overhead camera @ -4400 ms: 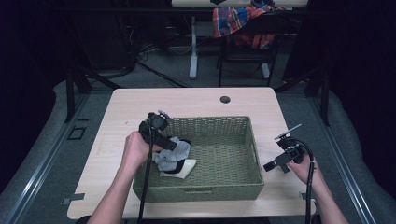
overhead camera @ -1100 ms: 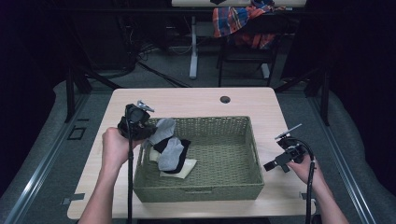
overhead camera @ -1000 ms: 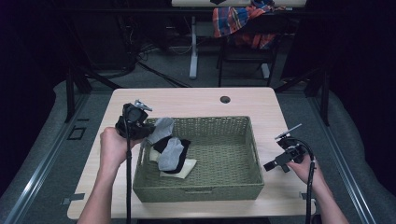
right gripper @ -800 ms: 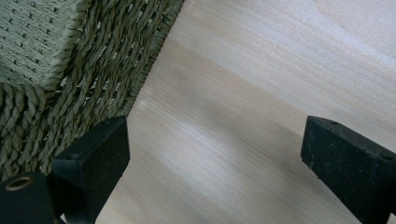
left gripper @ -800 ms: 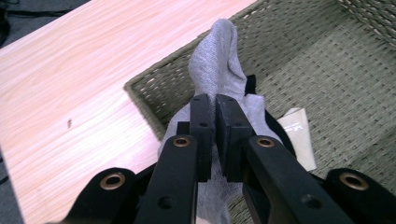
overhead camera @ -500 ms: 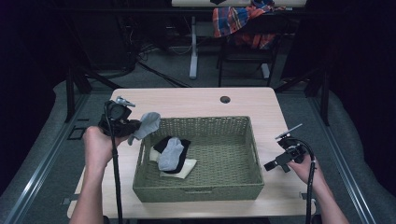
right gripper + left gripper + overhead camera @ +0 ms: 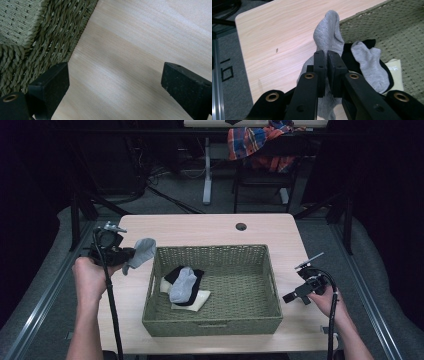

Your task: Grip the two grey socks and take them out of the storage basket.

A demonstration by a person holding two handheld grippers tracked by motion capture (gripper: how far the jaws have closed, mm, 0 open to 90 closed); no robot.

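Note:
My left gripper (image 7: 129, 255) (image 7: 327, 56) is shut on a grey sock (image 7: 141, 251) (image 7: 328, 35), which hangs over the wooden table (image 7: 200, 227) just left of the woven green basket (image 7: 210, 249). In the basket's left part another grey sock (image 7: 182, 284) (image 7: 368, 62) lies on a black sock (image 7: 192, 274) (image 7: 348, 58) and a cream one (image 7: 197, 301) (image 7: 395, 72). My right gripper (image 7: 295, 297) (image 7: 115, 77) stands open over bare table beside the basket's right wall (image 7: 37, 32), with nothing between its jaws.
A dark round hole (image 7: 241, 226) sits near the table's far edge. A chair with plaid cloth (image 7: 255, 142) stands behind the table. Black frame posts (image 7: 75, 215) flank the table's left side. Cables trail from both grippers toward the near edge.
My left gripper has carried the grey sock leftward from above the basket's left rim to over the table beside it. The right gripper has stayed still.

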